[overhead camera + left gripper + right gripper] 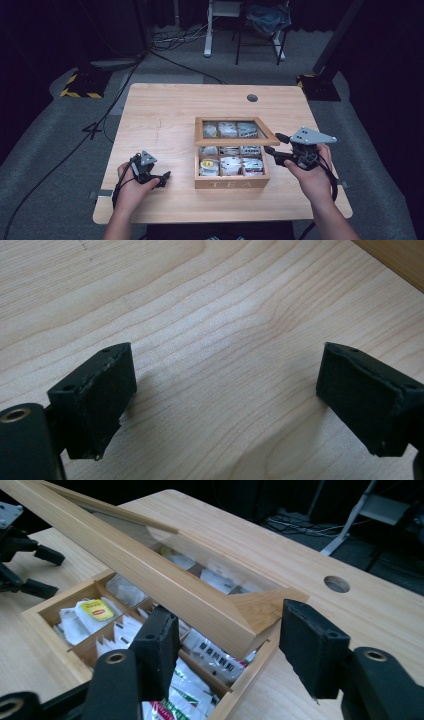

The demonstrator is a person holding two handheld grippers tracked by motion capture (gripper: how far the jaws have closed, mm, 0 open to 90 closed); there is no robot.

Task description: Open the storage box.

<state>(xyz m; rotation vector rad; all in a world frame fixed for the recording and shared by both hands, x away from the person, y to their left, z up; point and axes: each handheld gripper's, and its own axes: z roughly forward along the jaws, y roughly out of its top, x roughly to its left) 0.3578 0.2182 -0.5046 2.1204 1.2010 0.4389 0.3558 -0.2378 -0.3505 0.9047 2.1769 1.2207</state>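
A wooden tea box point(231, 183) marked TEA stands on the table point(160, 107), with tea bags point(231, 164) in its compartments. Its glass-paned lid point(232, 140) is hinged at the back and tilted partway up. My right gripper point(276, 144) is at the lid's front right corner, one jaw above and one below the wooden frame. In the right gripper view the lid frame point(165, 587) runs between the jaws of that gripper point(232, 622), which are closed on its corner. My left gripper point(164, 179) rests open on the bare tabletop left of the box, with nothing between the jaws of the gripper point(225, 405).
A round cable hole point(252, 98) sits near the table's far edge. Chair and desk legs point(207, 35) and cables lie on the floor beyond. The box's side point(395, 257) lies to the upper right in the left gripper view.
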